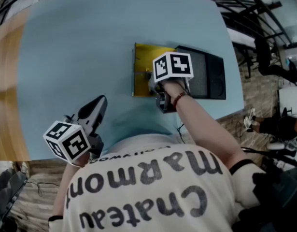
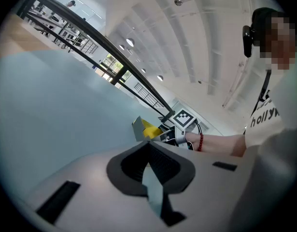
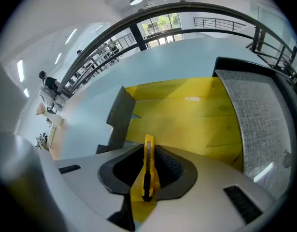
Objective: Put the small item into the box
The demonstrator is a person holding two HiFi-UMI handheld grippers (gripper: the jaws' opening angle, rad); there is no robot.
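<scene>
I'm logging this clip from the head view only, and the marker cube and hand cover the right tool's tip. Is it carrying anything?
Observer: Yes. The right gripper view shows the right tool shut on a slim yellow utility knife, held on edge between the jaws.
Operator: Is it at the box, or off to one side?
Observer: At it. Beyond the knife, that view looks straight into the box, whose yellow inside looks bare. Its foam-lined lid lies open on the right.
Operator: And the left tool?
Observer: The left gripper view shows the left tool shut with nothing between its jaws, pointed across the blue table toward the box.
</scene>
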